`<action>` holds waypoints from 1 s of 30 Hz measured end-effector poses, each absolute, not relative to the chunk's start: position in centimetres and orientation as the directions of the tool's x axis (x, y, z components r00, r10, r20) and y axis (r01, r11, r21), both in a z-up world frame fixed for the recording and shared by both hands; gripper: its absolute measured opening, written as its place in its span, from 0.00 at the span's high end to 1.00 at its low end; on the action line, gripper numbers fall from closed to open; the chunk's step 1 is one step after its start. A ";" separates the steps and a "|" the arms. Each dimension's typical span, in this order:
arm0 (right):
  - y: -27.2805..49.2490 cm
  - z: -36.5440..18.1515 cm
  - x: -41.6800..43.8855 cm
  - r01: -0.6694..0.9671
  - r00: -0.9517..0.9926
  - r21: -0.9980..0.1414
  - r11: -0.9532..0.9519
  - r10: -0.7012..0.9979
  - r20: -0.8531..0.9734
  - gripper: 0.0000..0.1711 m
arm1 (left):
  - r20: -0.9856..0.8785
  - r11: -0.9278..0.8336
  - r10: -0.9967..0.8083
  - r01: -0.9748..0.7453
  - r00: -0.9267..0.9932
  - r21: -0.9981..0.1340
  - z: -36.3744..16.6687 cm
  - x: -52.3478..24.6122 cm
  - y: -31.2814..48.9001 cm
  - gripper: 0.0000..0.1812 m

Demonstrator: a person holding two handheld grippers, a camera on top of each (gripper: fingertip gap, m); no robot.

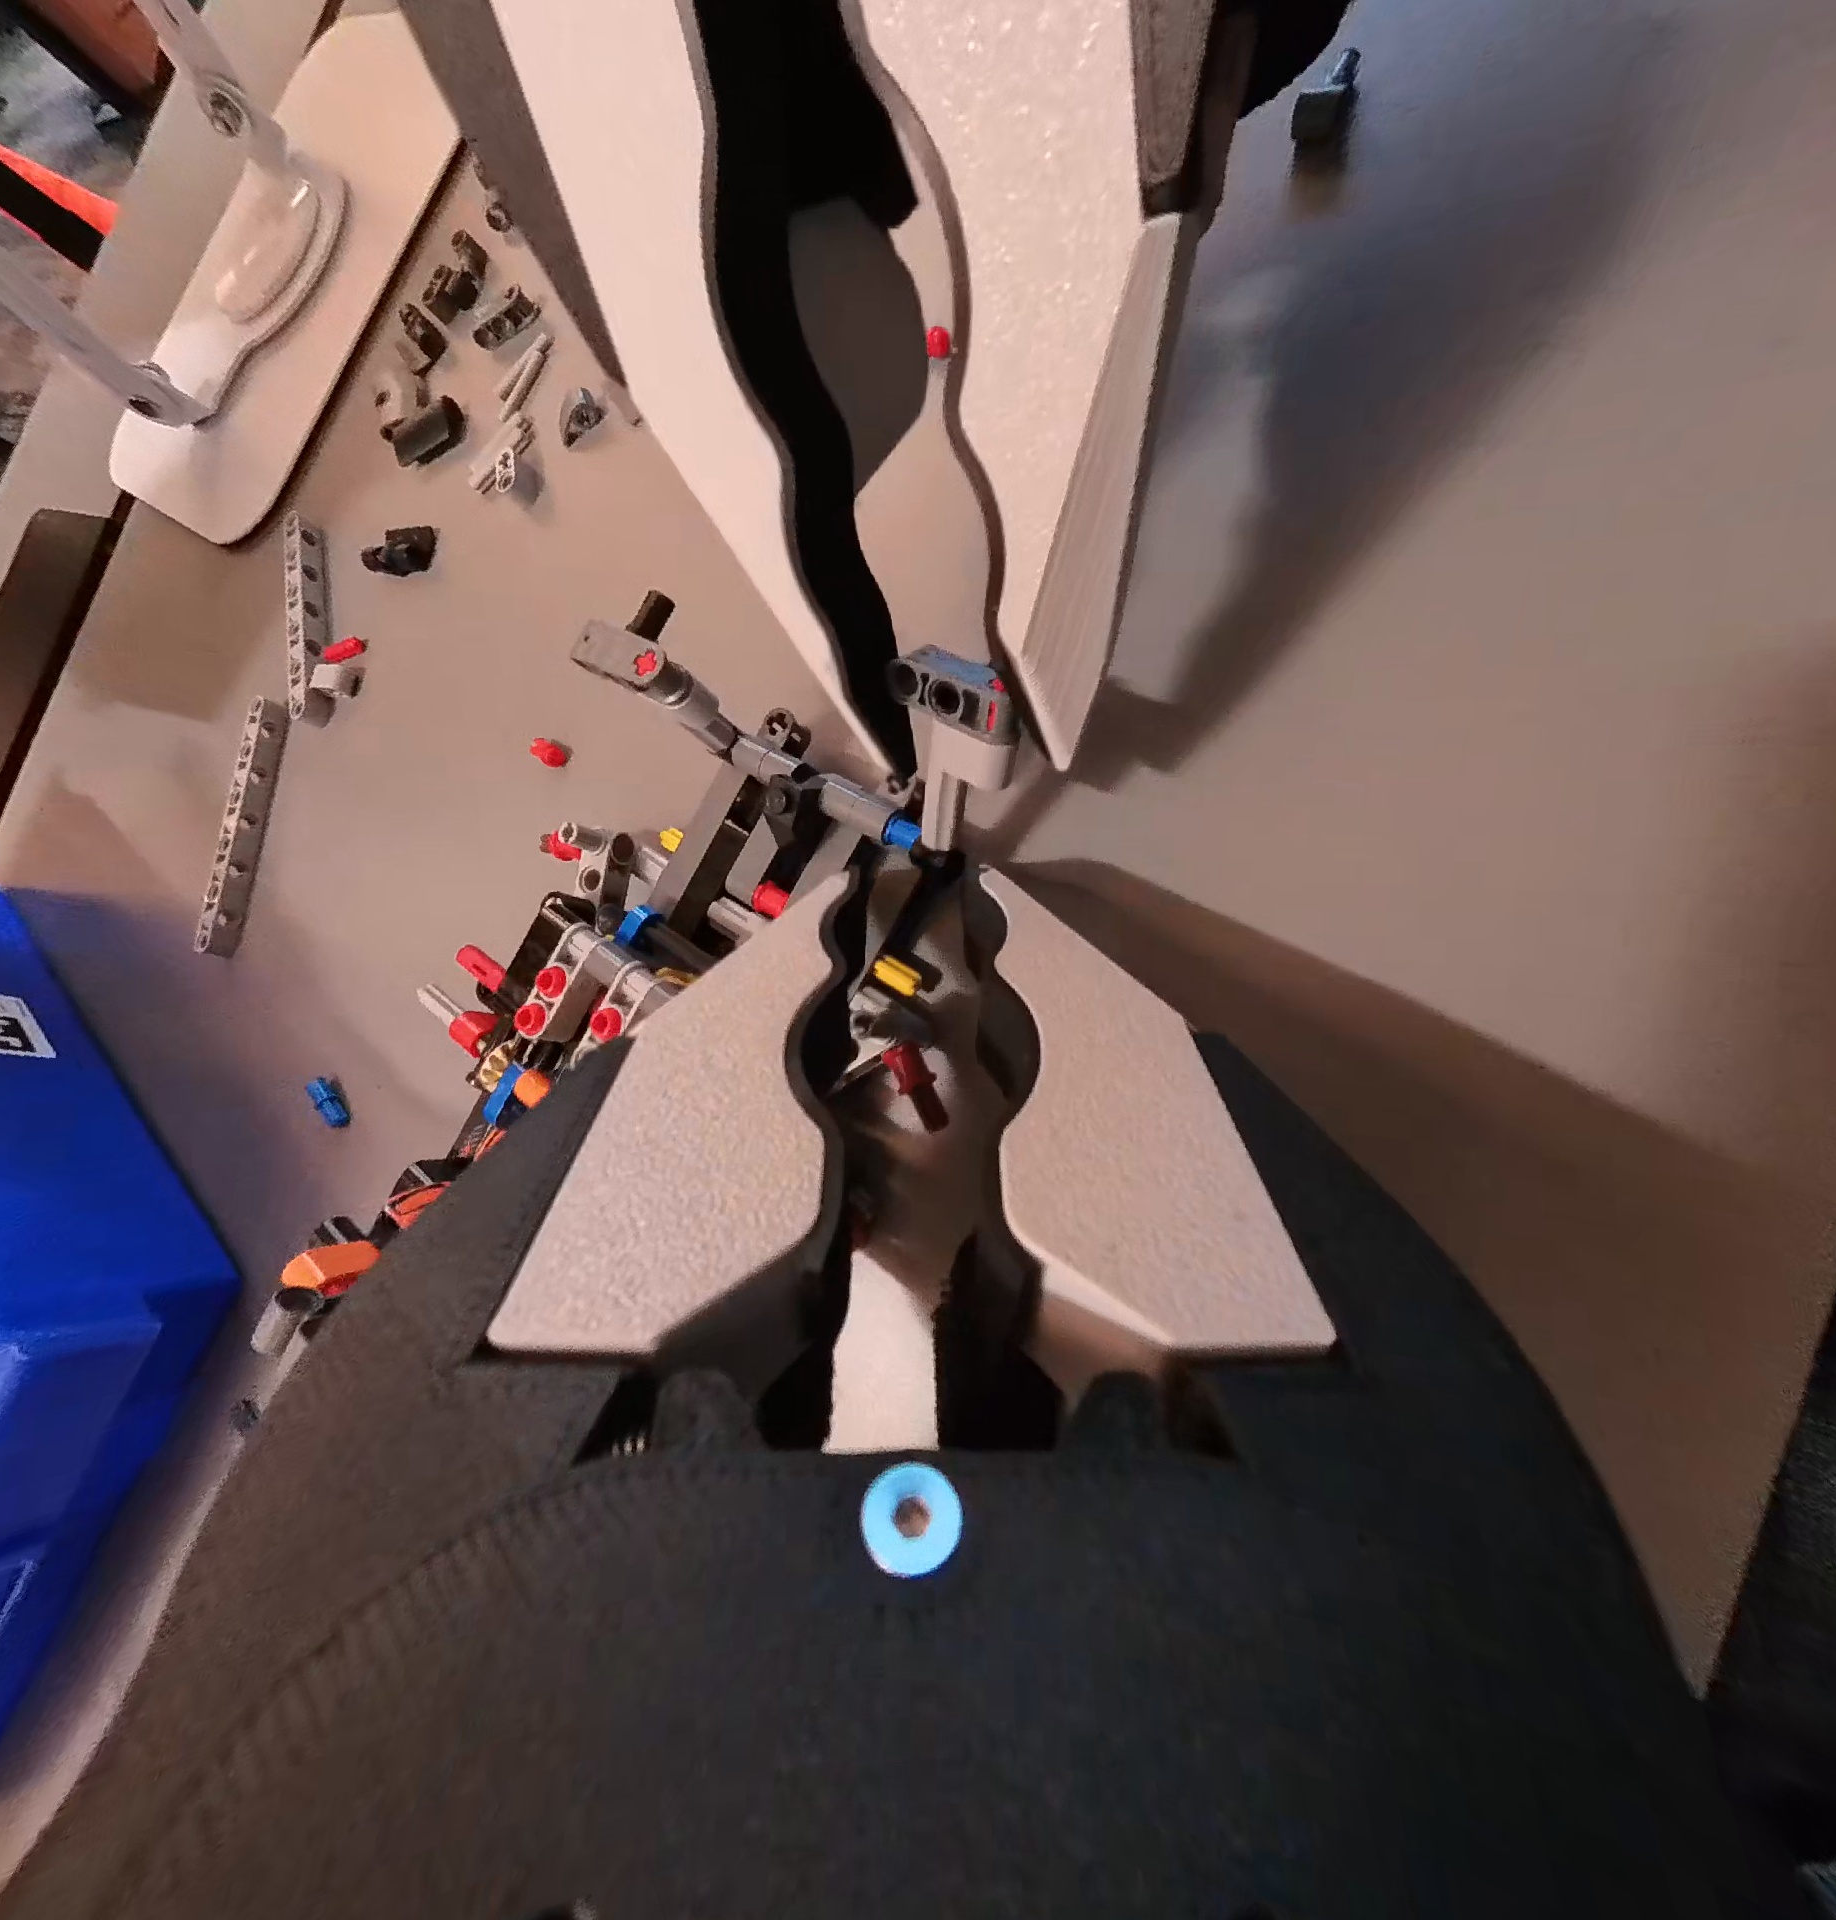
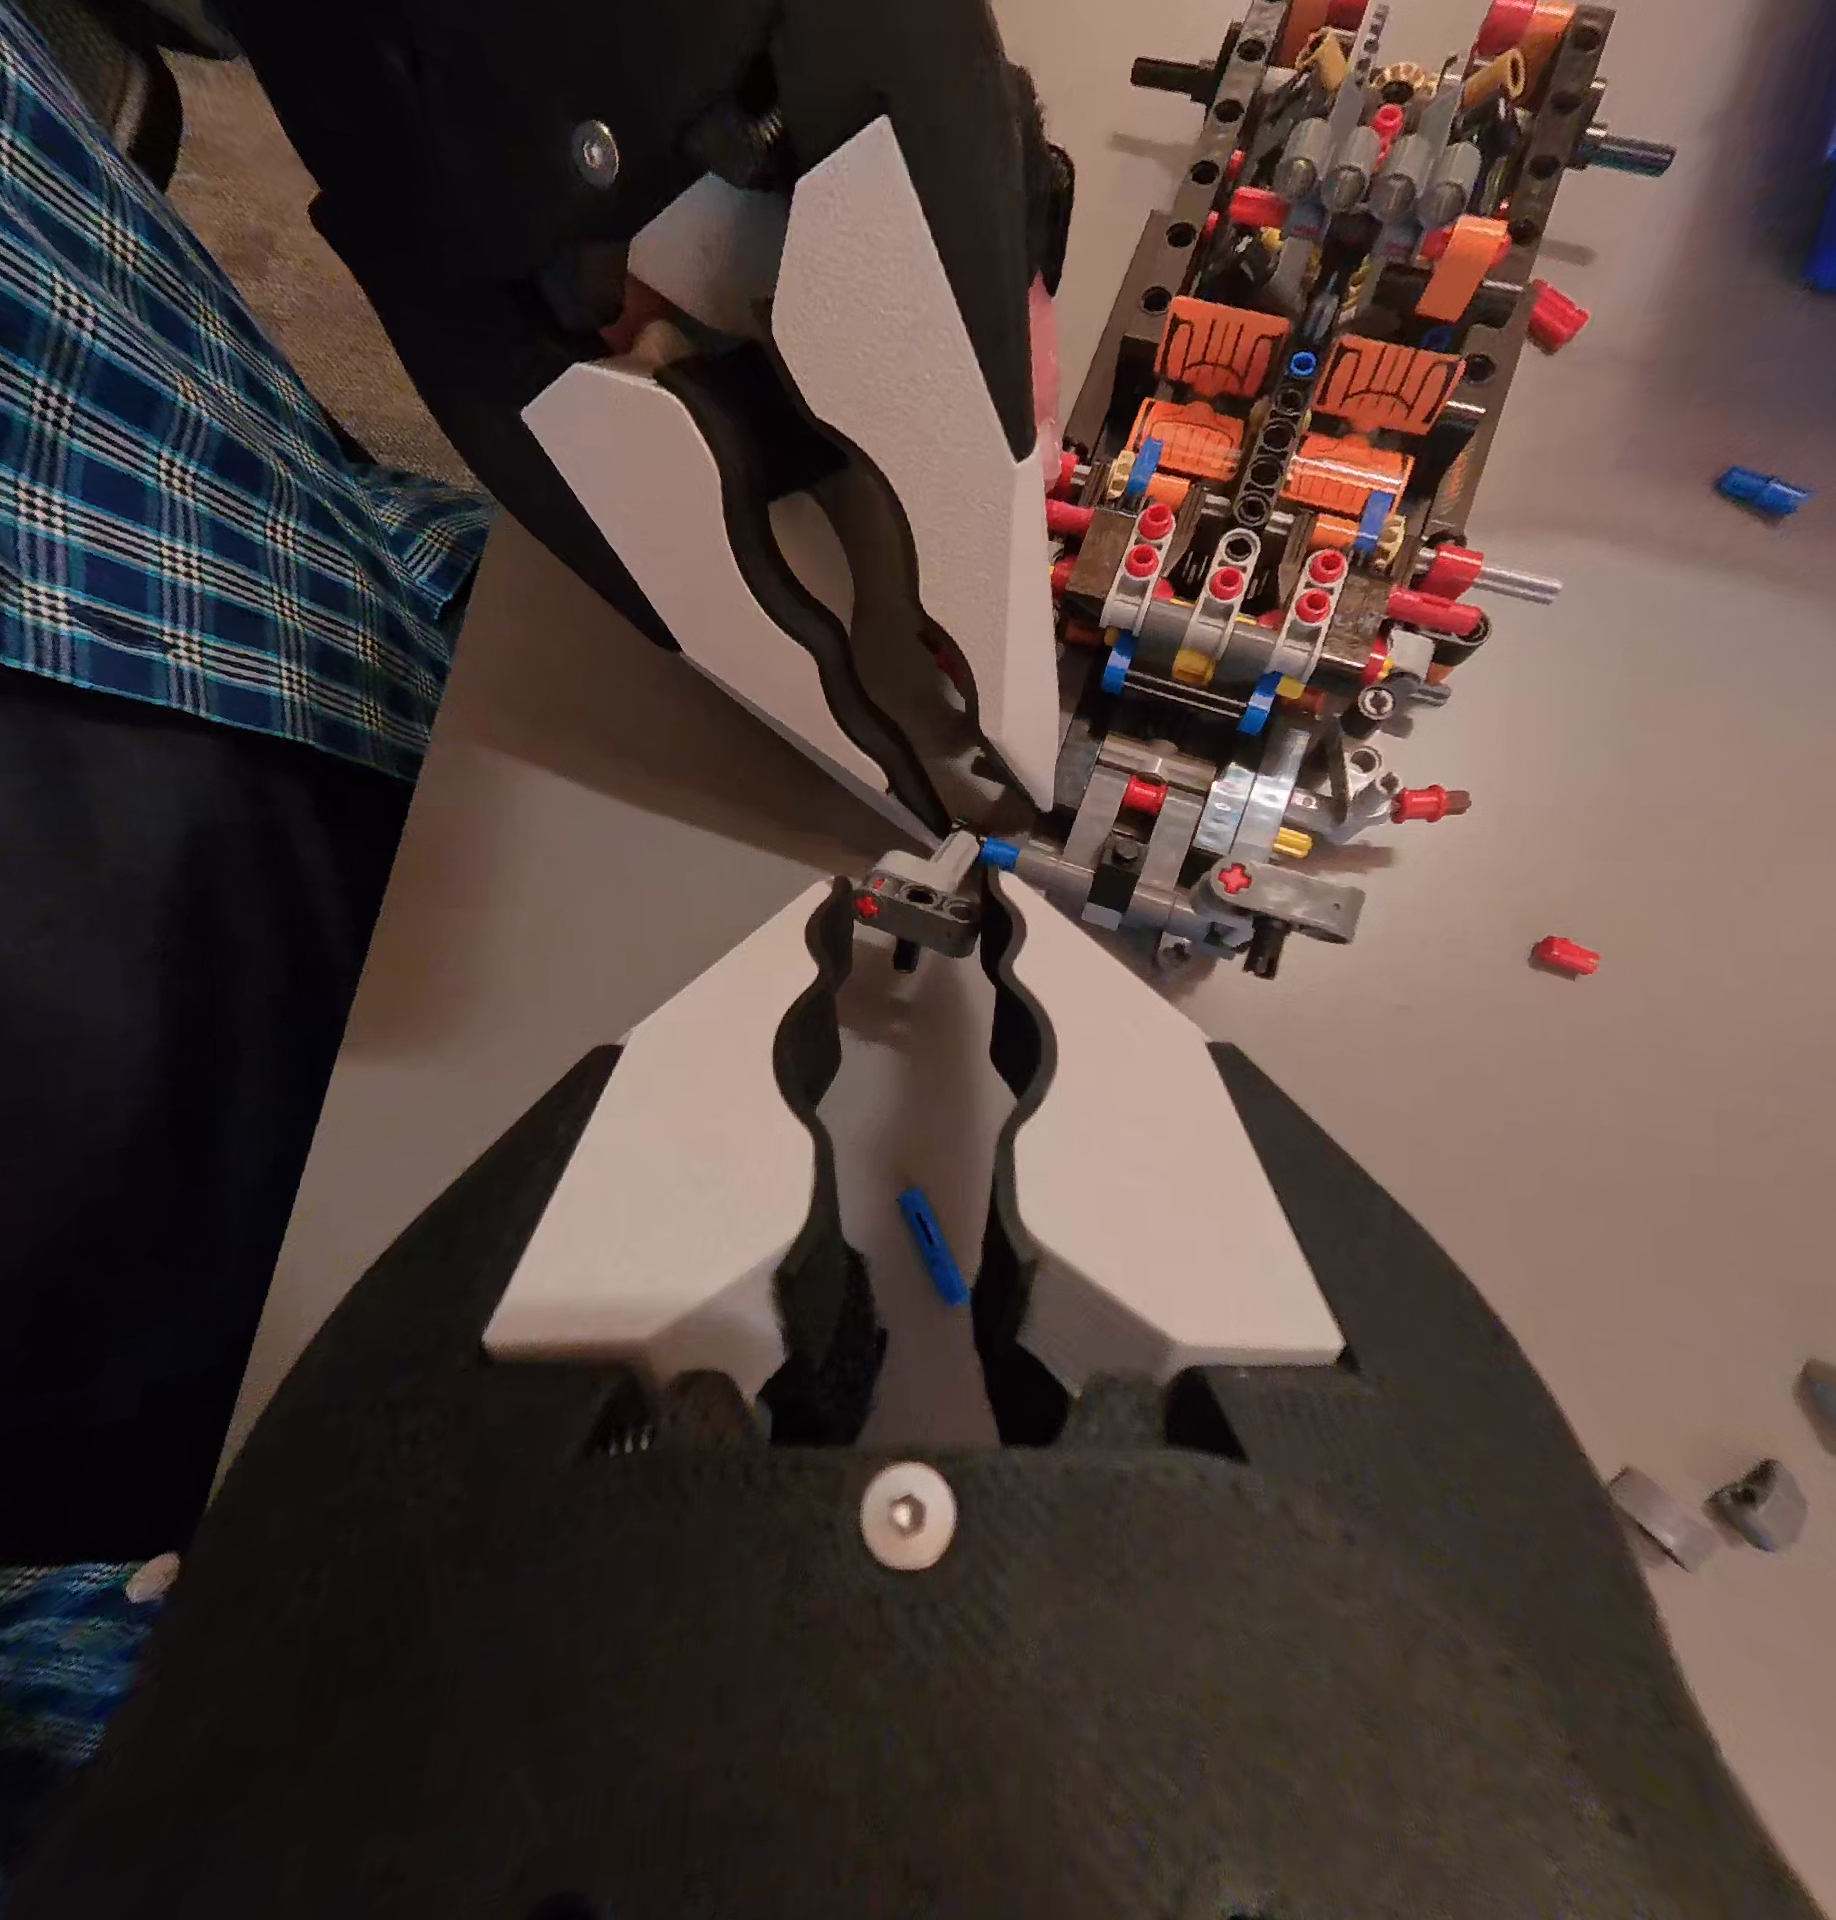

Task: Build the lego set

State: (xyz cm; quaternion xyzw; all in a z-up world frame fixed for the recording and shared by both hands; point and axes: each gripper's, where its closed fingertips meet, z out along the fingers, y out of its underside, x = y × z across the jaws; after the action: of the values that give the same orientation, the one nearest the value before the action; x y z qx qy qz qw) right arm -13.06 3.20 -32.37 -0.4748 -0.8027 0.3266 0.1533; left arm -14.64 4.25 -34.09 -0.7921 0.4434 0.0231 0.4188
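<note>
Right tool (image 2: 924, 894): its two fingers are closed on a small grey connector piece (image 2: 929, 891), at the middle of the right wrist view; the same piece shows in the left wrist view (image 1: 958, 698), just above the centre.
Left tool (image 1: 919, 868): its tips are together at the front end of the model; they seem to pinch a thin black part there, but I cannot tell exactly which part. In the right wrist view this tool (image 2: 981, 805) comes down from the upper left and meets the right tool tip to tip.
Joint: a blue pin (image 2: 997, 854) stands out of the grey front axle bar of the model, just beside the connector piece.
Step in hand: in my judgement, the connector is being pushed onto this blue pin.
How to do it well: keep the hole in line with the pin, push straight along the bar, and let the left tool hold the model firm so the bar does not twist.
Lego model (image 2: 1309, 499): a long car frame, lying on the desk (image 2: 1516, 1143) in the upper right of the right wrist view; black beams, orange seats, red and blue pins, grey cylinders at the far end.
Around: loose pieces are scattered on the desk, for example a red pin (image 2: 1563, 956) and grey beams (image 1: 239, 831); a blue box (image 1: 52, 1195) stands at the left edge of the left wrist view.
</note>
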 end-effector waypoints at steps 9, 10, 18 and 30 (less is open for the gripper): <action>3.7 -32.5 -13.0 0.658 -0.507 -0.664 0.356 0.861 -0.041 0.87 | -0.376 -0.278 -0.684 -0.701 0.624 -0.657 -34.1 -14.8 4.6 0.92; 3.8 -32.5 -12.9 0.660 -0.508 -0.659 0.361 0.860 -0.038 0.87 | -0.369 -0.286 -0.685 -0.697 0.628 -0.657 -34.1 -14.8 4.6 0.93; 4.2 -32.7 -12.9 0.656 -0.520 -0.647 0.388 0.854 -0.017 0.87 | -0.308 -0.338 -0.682 -0.660 0.663 -0.672 -34.1 -14.8 4.9 0.92; 4.9 -32.6 -12.7 0.648 -0.534 -0.643 0.408 0.846 -0.002 0.87 | -0.287 -0.362 -0.660 -0.628 0.695 -0.689 -33.7 -14.9 5.5 0.92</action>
State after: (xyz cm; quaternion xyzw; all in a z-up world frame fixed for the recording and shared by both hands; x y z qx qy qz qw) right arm -12.74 4.87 -32.61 -0.4539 -0.8227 0.3003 0.1645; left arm -14.88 5.47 -33.70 -0.8250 0.3902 -0.0193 0.4084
